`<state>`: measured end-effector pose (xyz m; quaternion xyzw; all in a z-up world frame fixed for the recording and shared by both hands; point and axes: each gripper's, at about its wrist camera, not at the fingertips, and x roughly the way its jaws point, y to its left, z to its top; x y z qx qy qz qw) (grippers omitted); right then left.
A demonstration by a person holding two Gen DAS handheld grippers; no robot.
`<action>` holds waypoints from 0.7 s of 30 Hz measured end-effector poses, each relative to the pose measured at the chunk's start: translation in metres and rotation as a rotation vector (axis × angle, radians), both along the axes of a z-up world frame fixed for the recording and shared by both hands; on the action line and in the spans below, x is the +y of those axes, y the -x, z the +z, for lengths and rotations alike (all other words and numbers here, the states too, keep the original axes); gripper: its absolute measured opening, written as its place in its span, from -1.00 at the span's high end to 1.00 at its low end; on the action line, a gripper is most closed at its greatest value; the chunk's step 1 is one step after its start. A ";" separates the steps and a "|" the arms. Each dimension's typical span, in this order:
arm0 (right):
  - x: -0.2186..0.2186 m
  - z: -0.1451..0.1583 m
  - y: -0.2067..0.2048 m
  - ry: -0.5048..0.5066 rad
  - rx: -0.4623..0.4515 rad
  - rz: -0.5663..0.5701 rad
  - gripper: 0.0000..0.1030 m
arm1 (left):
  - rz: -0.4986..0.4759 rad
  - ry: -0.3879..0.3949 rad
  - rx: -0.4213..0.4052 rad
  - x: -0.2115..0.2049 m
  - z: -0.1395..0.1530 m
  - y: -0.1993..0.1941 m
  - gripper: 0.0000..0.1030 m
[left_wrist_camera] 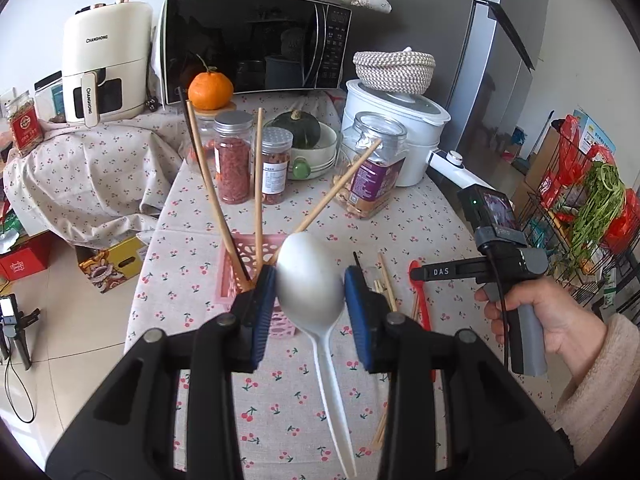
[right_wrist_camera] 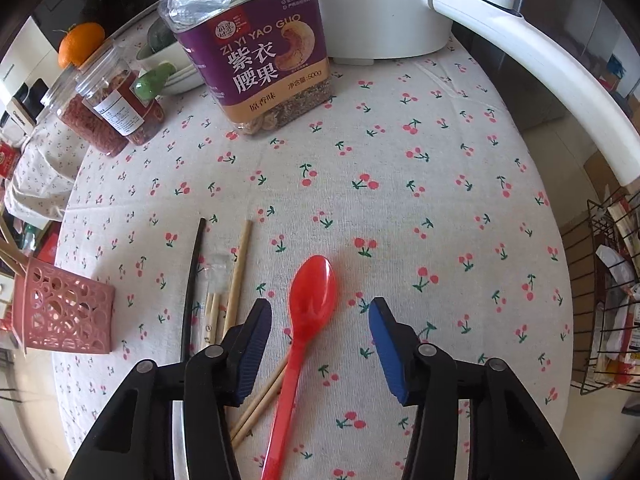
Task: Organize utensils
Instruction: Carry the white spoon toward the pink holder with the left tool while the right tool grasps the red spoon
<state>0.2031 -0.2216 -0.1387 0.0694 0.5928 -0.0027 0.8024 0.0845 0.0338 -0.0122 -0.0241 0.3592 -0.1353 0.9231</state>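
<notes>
Between the blue pads of the left gripper (left_wrist_camera: 310, 294): one white plastic spoon (left_wrist_camera: 310, 280), clamped by the bowl, handle trailing down toward the camera above the cherry-print tablecloth (left_wrist_camera: 280, 400).

Just beyond it: pink perforated basket (left_wrist_camera: 240, 276), upright, already holding three wooden chopsticks (left_wrist_camera: 258, 184) that lean apart at different angles.

Right gripper (right_wrist_camera: 320, 316): jaws apart, holding nothing, poised over the red spoon (right_wrist_camera: 310, 304), which lies flat on the cloth with its bowl pointing away.

Beside the red spoon, to its left: loose chopsticks (right_wrist_camera: 240, 272), a black stick (right_wrist_camera: 192, 280) and a clear wrapper (contents too blurred to tell).

Further back: cashew jar (right_wrist_camera: 256, 48), two red-filled jars (right_wrist_camera: 108, 116), orange (right_wrist_camera: 80, 44), white cooker (right_wrist_camera: 384, 8).

Risk, as a judgement: the grip is on the rounded, smooth bowl, so the white spoon could swivel or slip out. Its long handle might catch the leaning chopsticks or the rim, tipping the light basket. The right jaws could pinch the chopsticks under the red handle.
</notes>
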 end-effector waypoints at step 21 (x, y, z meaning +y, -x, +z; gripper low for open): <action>-0.013 0.053 0.034 -0.069 -0.236 0.010 0.91 | 0.190 0.068 -0.226 0.033 0.028 0.000 0.28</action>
